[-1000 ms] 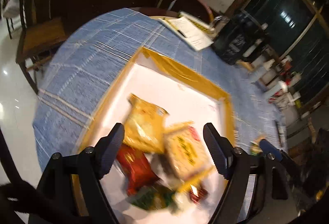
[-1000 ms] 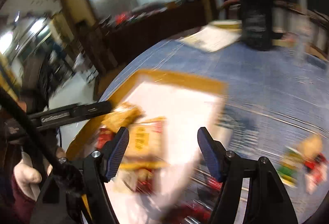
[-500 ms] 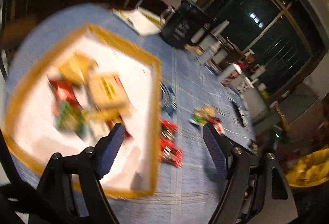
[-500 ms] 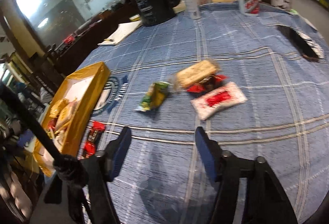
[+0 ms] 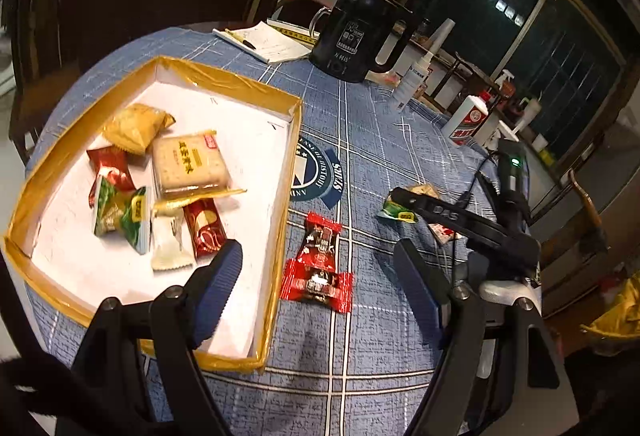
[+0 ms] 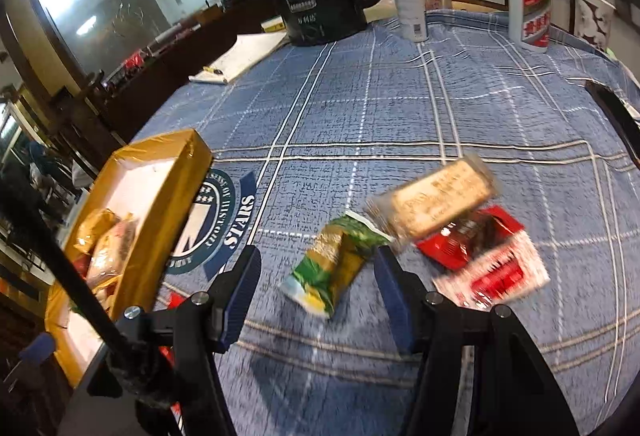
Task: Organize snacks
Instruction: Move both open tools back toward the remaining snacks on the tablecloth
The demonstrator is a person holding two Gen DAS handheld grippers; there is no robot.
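A gold-rimmed tray (image 5: pixel 288 171) with a white floor holds several snack packs on the blue checked cloth. Two red packs (image 5: pixel 318 264) lie on the cloth just right of its wall. My left gripper (image 5: pixel 317 247) hovers open above them, holding nothing. To the right lie a green pack (image 6: pixel 332 268), a cracker pack (image 6: pixel 440 203), a red wrapper (image 6: pixel 468 236) and a white-and-red pack (image 6: pixel 500 272). My right gripper (image 6: pixel 317 256) hangs low over the green pack. Its jaws are closing with the pack between them, and the pads are clear of it.
At the back of the round table stand a black kettle (image 5: pixel 356 35), a notepad with a pen (image 5: pixel 264 43), a white squeeze bottle (image 5: pixel 416 75) and a white-and-red bottle (image 5: pixel 466 119). A dark flat device (image 6: pixel 616 115) lies at the right edge. The tray (image 6: pixel 176 195) is left of the right gripper.
The left gripper swung from over the tray's snacks to the red packs beside it. The right gripper left the tray, came down over the loose green pack, and its jaws narrowed.
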